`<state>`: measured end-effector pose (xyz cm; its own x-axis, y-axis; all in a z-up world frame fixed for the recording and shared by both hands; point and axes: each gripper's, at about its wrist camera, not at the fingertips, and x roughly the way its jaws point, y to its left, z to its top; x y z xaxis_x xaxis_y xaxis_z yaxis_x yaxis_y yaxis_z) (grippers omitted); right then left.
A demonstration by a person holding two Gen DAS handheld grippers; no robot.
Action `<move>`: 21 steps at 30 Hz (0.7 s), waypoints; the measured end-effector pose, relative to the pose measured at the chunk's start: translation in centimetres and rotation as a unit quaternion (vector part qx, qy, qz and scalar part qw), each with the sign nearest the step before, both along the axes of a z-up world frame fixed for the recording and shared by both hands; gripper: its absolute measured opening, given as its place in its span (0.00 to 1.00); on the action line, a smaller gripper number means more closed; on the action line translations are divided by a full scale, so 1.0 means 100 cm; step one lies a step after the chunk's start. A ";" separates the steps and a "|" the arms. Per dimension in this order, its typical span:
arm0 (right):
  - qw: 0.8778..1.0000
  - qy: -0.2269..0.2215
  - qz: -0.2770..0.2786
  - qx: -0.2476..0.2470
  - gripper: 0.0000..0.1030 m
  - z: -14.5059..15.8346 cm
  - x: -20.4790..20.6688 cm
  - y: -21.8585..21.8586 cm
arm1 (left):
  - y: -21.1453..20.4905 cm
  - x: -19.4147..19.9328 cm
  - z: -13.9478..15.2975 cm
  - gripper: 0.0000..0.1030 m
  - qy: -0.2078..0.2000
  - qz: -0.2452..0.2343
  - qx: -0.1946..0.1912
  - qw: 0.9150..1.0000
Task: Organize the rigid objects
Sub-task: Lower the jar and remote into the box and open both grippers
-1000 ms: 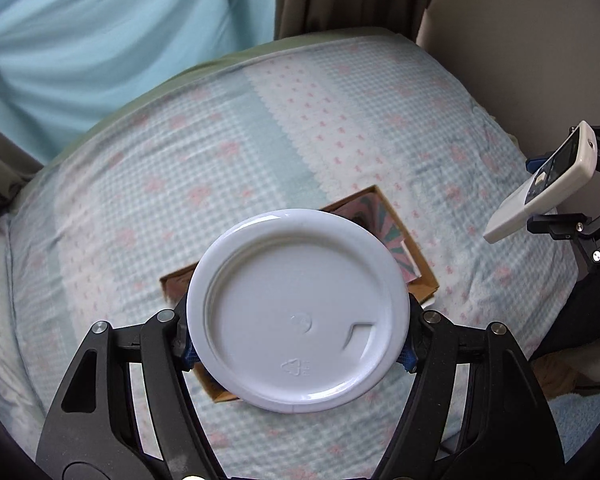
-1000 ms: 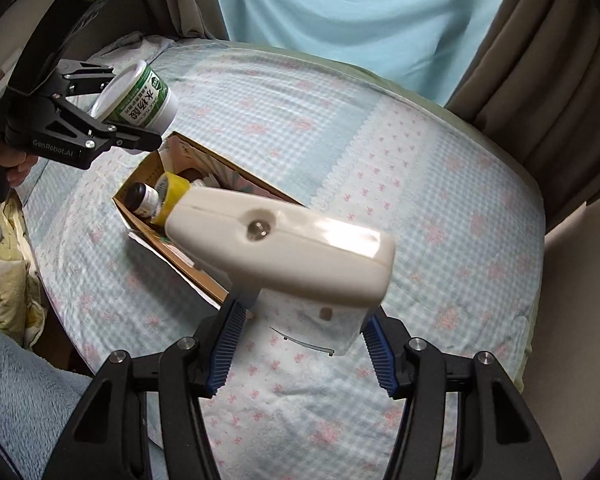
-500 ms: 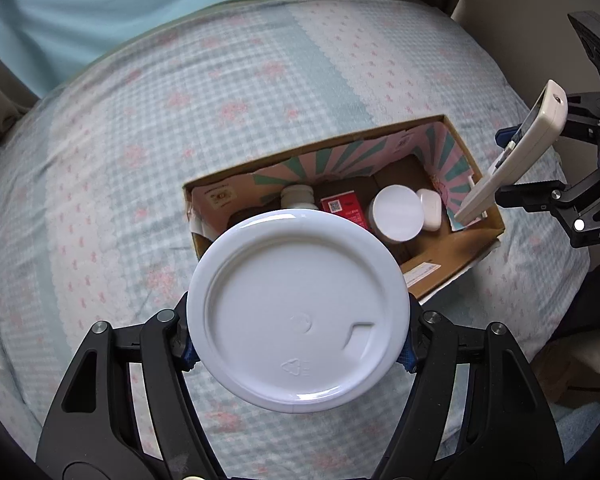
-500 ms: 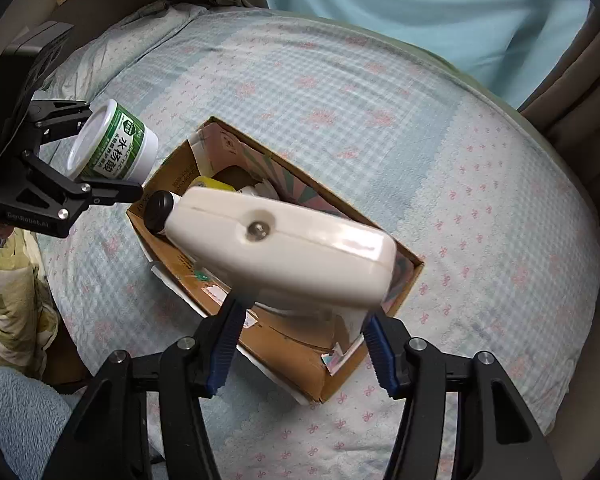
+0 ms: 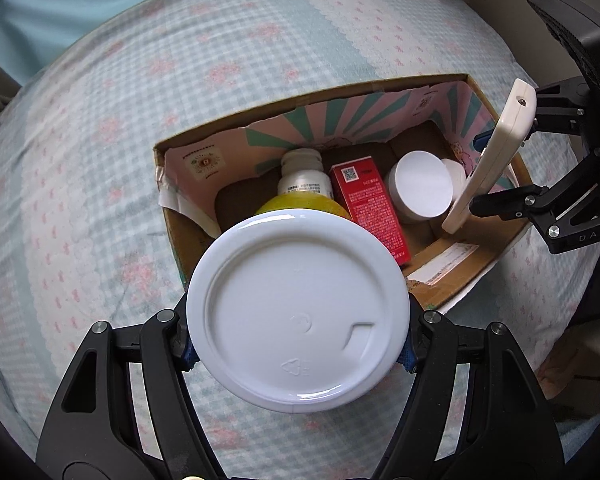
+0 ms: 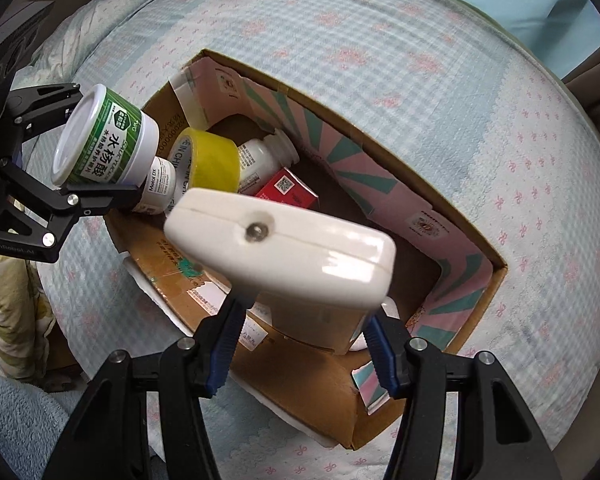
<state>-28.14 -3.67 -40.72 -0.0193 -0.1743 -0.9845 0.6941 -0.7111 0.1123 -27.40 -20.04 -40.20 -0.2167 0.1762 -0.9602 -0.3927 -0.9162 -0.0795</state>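
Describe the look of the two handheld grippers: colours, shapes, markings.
Both are matte black, angular frames with triangular cut-outs and silver screw heads at the joints. The left gripper and the right gripper carry blue ribbed pads inside their fingers. Pale lettering shows on each frame's side. No cables or sleeves are visible.

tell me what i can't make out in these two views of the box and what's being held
- Left wrist view: the held jar shows only its white lid and hides the near left part of the box.
- Right wrist view: the remote blocks the box's middle floor; its button face is turned away.
- Red carton: print too small to read.
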 end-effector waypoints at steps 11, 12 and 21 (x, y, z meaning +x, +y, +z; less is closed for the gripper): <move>0.990 0.038 -0.137 -0.024 1.00 0.022 -0.007 0.025 | -0.027 0.011 0.027 1.00 0.027 0.038 0.045 0.998; 0.989 0.036 -0.143 -0.026 1.00 0.023 -0.004 0.027 | -0.029 0.012 0.026 1.00 0.024 0.043 0.045 0.998; 0.988 0.019 -0.151 -0.031 1.00 0.028 0.014 0.031 | -0.036 0.026 0.033 1.00 0.020 0.061 0.045 0.997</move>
